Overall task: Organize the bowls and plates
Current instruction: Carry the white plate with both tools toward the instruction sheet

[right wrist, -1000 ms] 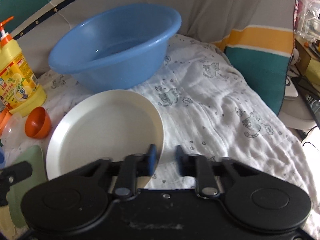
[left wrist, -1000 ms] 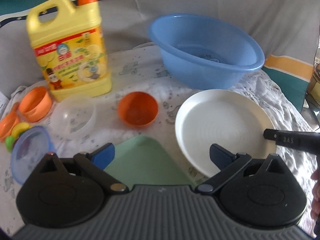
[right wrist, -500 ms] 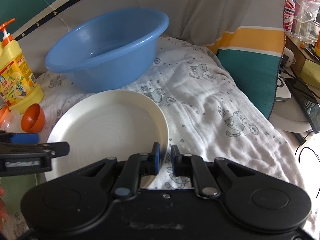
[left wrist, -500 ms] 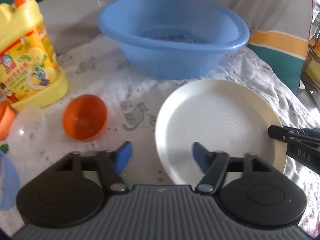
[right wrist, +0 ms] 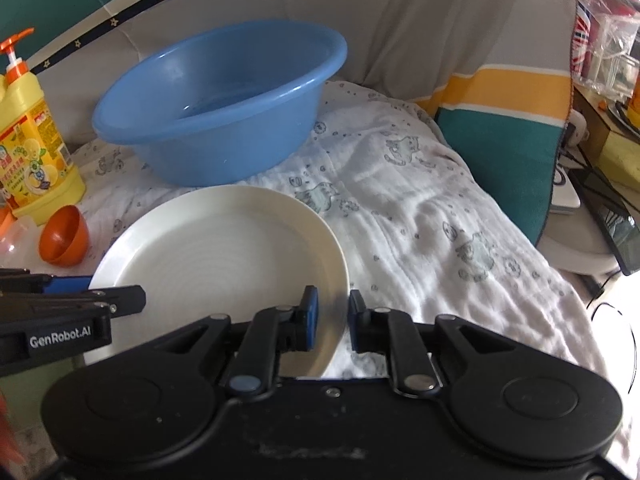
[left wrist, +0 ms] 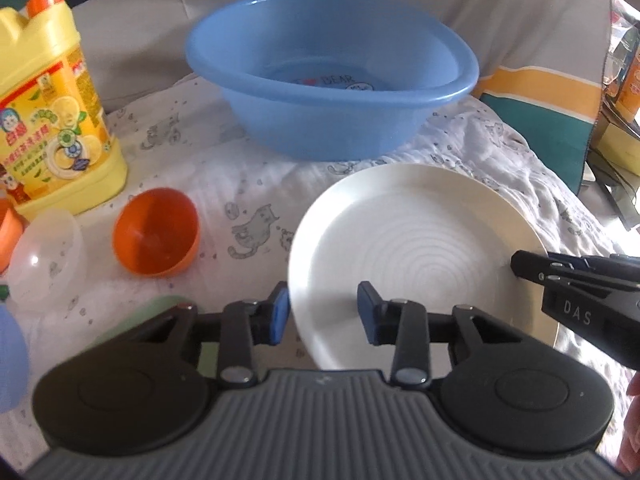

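Round, ridged white plate (left wrist: 416, 248)

Two close wrist views angled down from opposite sides — shared white plate (left wrist: 416, 248) and blue basin (right wrist: 224, 100)

Plate (left wrist: 412, 248) near rim hidden behind tongs bodies; detergent bottle (left wrist: 44, 112) cut off at left edge

White cat-print muslin cloth (right wrist: 420, 216) covers the surface, centre frame. Grey fabric backdrop (right wrist: 420, 20) w/ yellow-and-teal striped section (right wrist: 504, 120) at right. Cluttered shelf (right wrist: 608, 92) far right edge. Daylight from right, soft shadows.
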